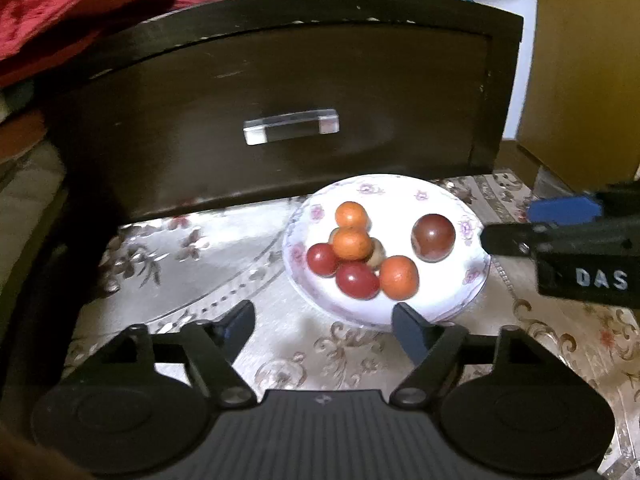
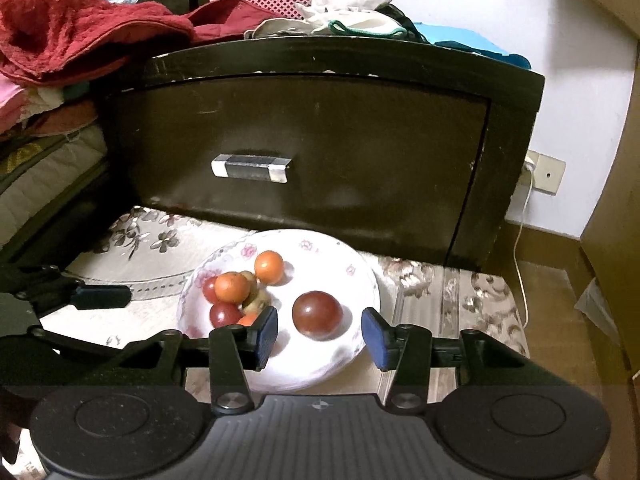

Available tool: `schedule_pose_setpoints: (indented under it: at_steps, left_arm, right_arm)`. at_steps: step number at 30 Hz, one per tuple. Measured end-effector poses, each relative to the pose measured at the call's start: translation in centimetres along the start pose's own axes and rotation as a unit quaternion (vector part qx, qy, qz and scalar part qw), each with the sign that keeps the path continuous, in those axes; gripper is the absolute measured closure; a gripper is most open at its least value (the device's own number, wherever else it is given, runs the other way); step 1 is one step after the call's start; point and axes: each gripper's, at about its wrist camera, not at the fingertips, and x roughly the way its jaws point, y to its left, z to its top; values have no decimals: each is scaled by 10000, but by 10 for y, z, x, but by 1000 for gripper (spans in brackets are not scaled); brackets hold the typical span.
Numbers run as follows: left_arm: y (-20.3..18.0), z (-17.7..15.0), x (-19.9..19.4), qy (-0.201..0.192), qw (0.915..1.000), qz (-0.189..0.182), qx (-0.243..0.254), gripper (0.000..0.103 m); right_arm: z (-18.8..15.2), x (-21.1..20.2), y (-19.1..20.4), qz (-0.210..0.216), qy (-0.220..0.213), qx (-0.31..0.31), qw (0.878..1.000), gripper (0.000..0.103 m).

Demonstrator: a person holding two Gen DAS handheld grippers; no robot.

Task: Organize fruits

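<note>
The fruits sit on a white flowered plate (image 1: pixel 460 292) on the table (image 1: pixel 352 356), just in front of a dark drawer (image 1: pixel 280 92). Most of them huddle in a small pile (image 1: pixel 356 252) of orange and red ones on one side of the plate. One big dark red fruit (image 2: pixel 317 314) lies alone on the other side.

They look round, smooth and light. I think they would roll or slip easily, and squeezing hard could squash them. Hold one softly across its middle.

The right gripper (image 2: pixel 319 338) has its fingers apart and empty, with the big fruit just beyond them, not touching. The left gripper (image 1: pixel 324 330) is wide apart and empty, at the near rim of the plate.
</note>
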Motion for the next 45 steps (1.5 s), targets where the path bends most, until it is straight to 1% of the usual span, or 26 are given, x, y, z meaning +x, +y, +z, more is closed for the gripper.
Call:
schedule_pose_setpoints:
  at_steps: [1,5,9,16,21,28,34,45]
  left_arm:
    - [0,-3,-3,1,10000,59,-25,13]
    - [0,-13,-11,22,9994,336,-20,0]
    - [-6,-24,-18,96,9984,556,94,0]
    - [-14,-39,-33,164,9951,950,227,0]
    - [-9,-46,-46,155,9961,871,-55,0]
    - [-12,-56,-65,194,9960,853,-200,0]
    - [-15,-64,-79,172,9966,761,-278,0]
    - [-17,-77,-95,179,9962,783,-339,0]
  right_arm:
    - [-2,-4,1,6,23,23,10000,56]
    - [-13,-17,4,0,83,62,9999,55]
    - [-27,-28,6,-1,204,139,9997,54]
    - [-42,-44,13,67,338,234,9991,51]
    - [-51,-54,19,78,400,265,9988,48]
    - [-63,-64,27,55,509,283,9983,48]
    - [-73,-72,31,102,602,408,9973,47]
    - [-82,-89,37,93,581,407,9974,47]
